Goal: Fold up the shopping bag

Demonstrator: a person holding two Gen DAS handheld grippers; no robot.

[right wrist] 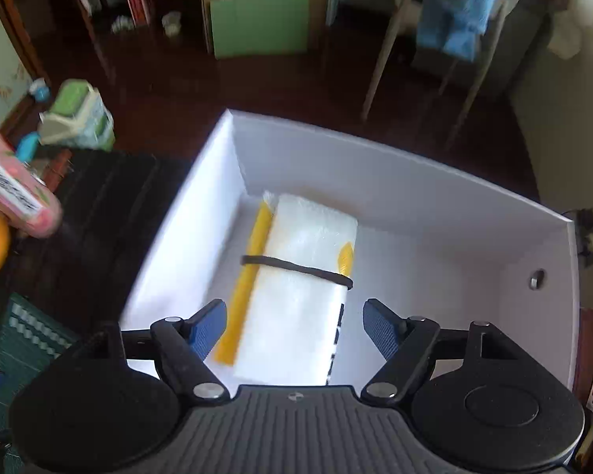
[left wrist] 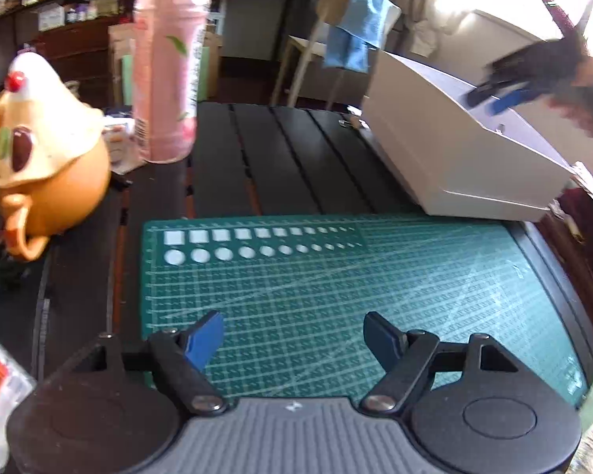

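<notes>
My right gripper (right wrist: 294, 326) hangs with fingers spread wide and empty above the white box (right wrist: 435, 181), where the folded shopping bag (right wrist: 304, 276) lies banded. My left gripper (left wrist: 292, 335), likewise spread and empty, hovers low over the green cutting mat (left wrist: 336, 268).
</notes>
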